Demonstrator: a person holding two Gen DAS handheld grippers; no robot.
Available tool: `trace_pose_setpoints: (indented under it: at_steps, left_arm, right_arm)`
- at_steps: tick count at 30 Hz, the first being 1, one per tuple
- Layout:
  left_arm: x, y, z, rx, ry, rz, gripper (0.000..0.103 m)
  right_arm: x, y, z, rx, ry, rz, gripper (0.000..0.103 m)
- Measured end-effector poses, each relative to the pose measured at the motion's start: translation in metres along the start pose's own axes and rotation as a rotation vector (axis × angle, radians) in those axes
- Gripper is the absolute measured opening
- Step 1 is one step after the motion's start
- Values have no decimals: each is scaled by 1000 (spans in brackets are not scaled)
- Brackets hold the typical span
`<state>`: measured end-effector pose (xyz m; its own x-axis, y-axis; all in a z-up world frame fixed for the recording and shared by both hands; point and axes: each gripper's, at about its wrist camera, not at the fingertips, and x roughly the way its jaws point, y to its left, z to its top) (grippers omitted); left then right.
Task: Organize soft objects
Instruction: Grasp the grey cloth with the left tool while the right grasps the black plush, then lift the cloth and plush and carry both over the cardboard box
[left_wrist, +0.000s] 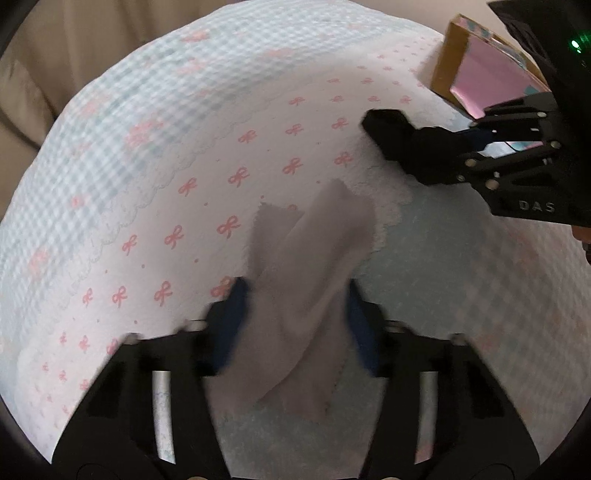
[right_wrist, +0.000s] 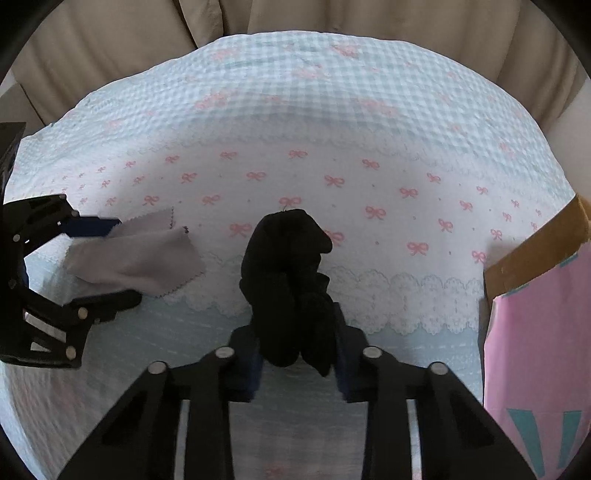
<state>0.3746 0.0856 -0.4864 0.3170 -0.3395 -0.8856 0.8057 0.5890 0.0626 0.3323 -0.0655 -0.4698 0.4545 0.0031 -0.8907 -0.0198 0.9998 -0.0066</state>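
Observation:
A grey cloth (left_wrist: 314, 240) with pinked edges hangs bunched between the blue pads of my left gripper (left_wrist: 297, 306), which is shut on it just above the bedspread. In the right wrist view, the same cloth (right_wrist: 147, 258) sticks out of the left gripper (right_wrist: 107, 264) at the left edge. My right gripper (right_wrist: 299, 354) is shut on a crumpled black sock (right_wrist: 291, 258) that stands up between its pads. Seen from the left wrist, that sock (left_wrist: 391, 136) juts from the right gripper (left_wrist: 424, 147) at the upper right.
Everything lies over a bedspread (right_wrist: 332, 110) of pale blue gingham, with a white band of pink bows and a lace trim. A cardboard box with a pink lining (right_wrist: 535, 332) stands at the right, also seen as the box (left_wrist: 480, 77). Beige upholstery (right_wrist: 332, 18) rises behind.

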Motion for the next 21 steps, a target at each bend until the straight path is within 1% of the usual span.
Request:
trace_pose_setpoints:
  at_steps: [1,2,4,6,9,14,18,21]
  left_arm:
    - [-1,-1,-1,2,0,-4,22]
    - [-2,-2,-1,3,0,-1,20]
    - [-4,-1,-1,-2,1,8,11]
    - [-7,3,0,-28,2,8,8]
    - [-16,9,-3,-76,-6,3,7]
    - [-41,9,-3,-99,-18,19,7]
    - [-74,6,2,-127,-35,27,7]
    - [-103,2,14,-145,-63,33,7]
  right_arm:
    - [0,1,1,-1,-3,-1,23]
    - [-1,1,1,-1,-5,0,22]
    - [-2,2,2,5,-12,6,20]
    - [-5,3,2,19,-18,14,20]
    - [-12,1,5,43,-28,24,20]
    - [-32,3,8,68,-43,40,20]
    - [-60,6,14,77,-66,46,20]
    - [-88,7,20,86,-91,51,20]
